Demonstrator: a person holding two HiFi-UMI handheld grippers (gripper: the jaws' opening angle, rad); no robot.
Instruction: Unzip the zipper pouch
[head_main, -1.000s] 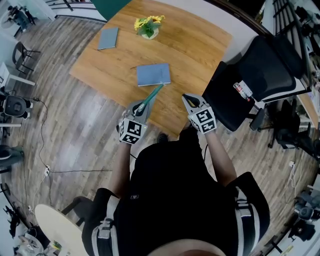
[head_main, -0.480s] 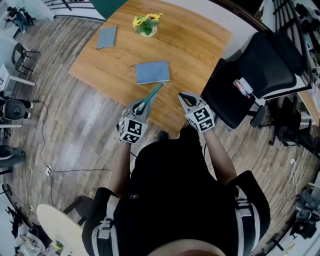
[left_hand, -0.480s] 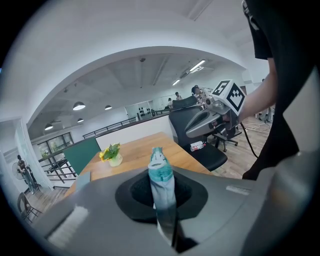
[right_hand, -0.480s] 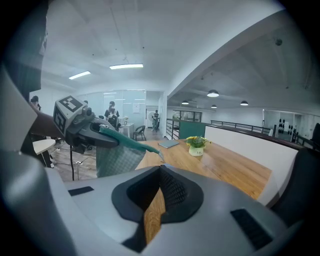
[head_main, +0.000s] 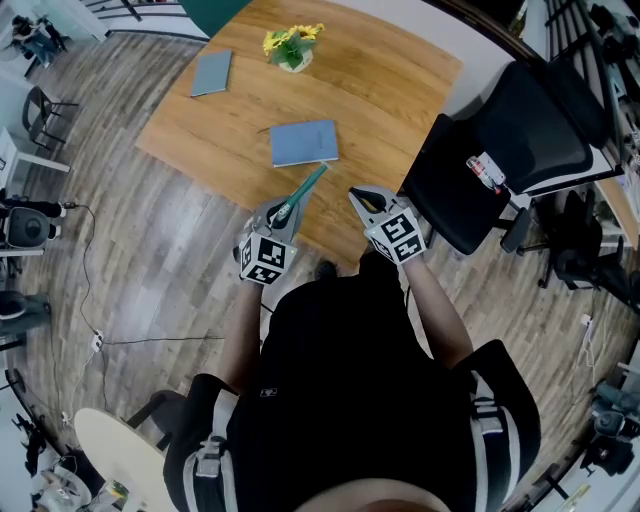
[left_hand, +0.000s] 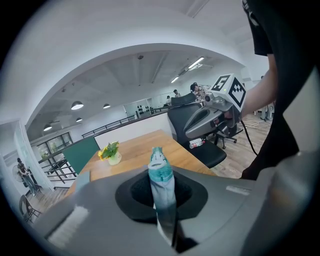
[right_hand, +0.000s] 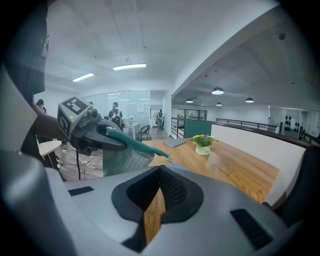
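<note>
Teal zipper pouch (head_main: 306, 187) clamped in left tongs (head_main: 283, 213); right tongs (head_main: 355, 195) clenched empty, beside.

Ahead of me a wooden table (head_main: 390, 90) carries a blue notebook (head_main: 304, 144) near its middle. A second notebook (head_main: 214, 74) lies at its far left corner, and a small pot of yellow flowers (head_main: 292, 50) stands at the far edge. To my right stands a black office chair (head_main: 520, 140) with a small red-and-white item (head_main: 487, 177) lying on it. A cable (head_main: 150, 342) trails over the plank floor (head_main: 130, 240) on my left.
</note>
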